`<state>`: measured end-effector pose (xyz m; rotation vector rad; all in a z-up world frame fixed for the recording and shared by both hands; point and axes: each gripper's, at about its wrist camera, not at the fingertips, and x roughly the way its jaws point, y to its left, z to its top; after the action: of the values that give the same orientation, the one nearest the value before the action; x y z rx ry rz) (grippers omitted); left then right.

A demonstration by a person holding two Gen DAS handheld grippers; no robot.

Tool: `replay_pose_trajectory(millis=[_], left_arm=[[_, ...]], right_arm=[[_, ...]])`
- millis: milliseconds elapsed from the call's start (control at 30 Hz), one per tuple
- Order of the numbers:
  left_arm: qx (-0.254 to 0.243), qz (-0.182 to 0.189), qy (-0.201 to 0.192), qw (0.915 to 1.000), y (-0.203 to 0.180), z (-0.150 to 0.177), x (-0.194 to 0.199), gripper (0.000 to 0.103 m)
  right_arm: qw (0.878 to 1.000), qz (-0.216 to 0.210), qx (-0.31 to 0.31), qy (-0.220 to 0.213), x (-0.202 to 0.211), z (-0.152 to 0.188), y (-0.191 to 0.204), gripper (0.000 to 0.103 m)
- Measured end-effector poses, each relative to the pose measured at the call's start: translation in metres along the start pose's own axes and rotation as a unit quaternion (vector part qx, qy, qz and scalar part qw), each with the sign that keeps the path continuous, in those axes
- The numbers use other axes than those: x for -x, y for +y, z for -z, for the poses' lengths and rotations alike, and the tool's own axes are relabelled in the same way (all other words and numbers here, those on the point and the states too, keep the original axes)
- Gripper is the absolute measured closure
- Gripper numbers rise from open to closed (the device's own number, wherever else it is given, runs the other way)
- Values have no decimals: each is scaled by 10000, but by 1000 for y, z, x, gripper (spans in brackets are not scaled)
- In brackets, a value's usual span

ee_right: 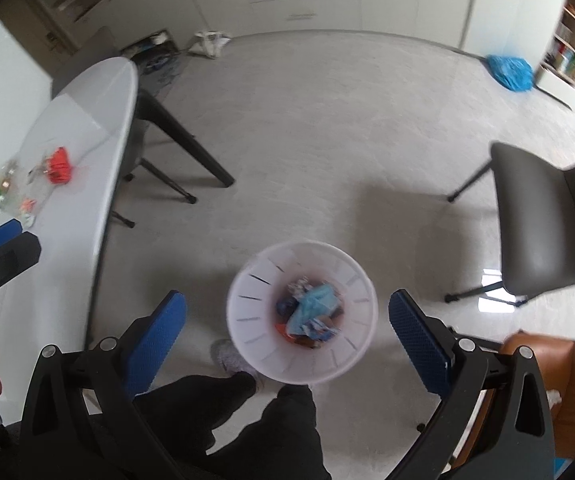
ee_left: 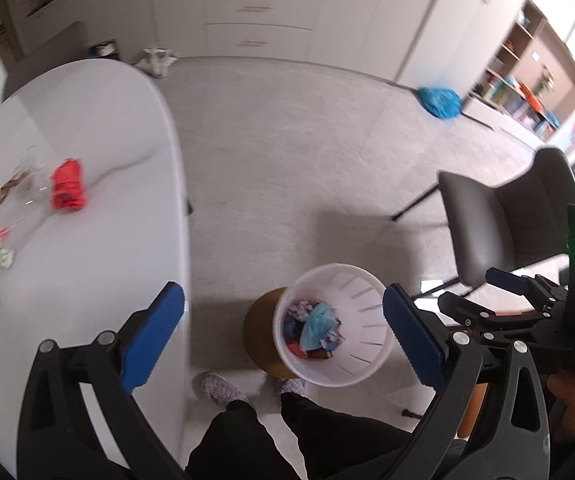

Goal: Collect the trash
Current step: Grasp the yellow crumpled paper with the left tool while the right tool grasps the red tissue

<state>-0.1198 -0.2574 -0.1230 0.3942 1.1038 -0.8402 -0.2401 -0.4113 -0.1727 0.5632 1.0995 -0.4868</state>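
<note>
A white slotted bin point(ee_left: 333, 326) point(ee_right: 302, 311) stands on the floor beside a person's feet, holding a blue crumpled wrapper point(ee_right: 313, 306) and other scraps. My left gripper point(ee_left: 283, 340) hangs open above the table edge and the bin, nothing between its blue pads. My right gripper point(ee_right: 287, 336) is also open and empty, high over the bin. On the white table point(ee_left: 87, 128) lie a red crumpled wrapper point(ee_left: 67, 186) point(ee_right: 58, 166), small pink, green and yellow scraps point(ee_left: 1, 254), and brownish bits point(ee_left: 13, 186).
A grey chair point(ee_left: 503, 220) point(ee_right: 543, 220) stands right of the bin. A blue bag point(ee_left: 439, 102) lies on the floor at the far wall, a white bag point(ee_left: 155, 60) near the drawers. The person's dark trouser legs point(ee_right: 247, 420) fill the bottom centre. Shelves line the right wall.
</note>
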Motion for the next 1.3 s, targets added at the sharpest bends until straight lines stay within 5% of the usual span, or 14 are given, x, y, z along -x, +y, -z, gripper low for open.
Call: replay_pose_trajectory(millis=[300, 767, 1100, 1300], left_arm=[[911, -639, -305, 9933, 96, 6, 27, 8], [2292, -1447, -438, 9616, 244, 50, 55, 8], [2595, -2193, -256, 9402, 357, 60, 15, 9], [2647, -2046, -144, 9423, 410, 59, -21, 23]], right_arm=[[9939, -539, 957, -87, -11, -42, 107, 3], [9766, -989, 1909, 55, -33, -73, 238, 3], [9741, -872, 2062, 315, -75, -91, 292, 3], [9761, -802, 1966, 456, -101, -104, 310, 3]])
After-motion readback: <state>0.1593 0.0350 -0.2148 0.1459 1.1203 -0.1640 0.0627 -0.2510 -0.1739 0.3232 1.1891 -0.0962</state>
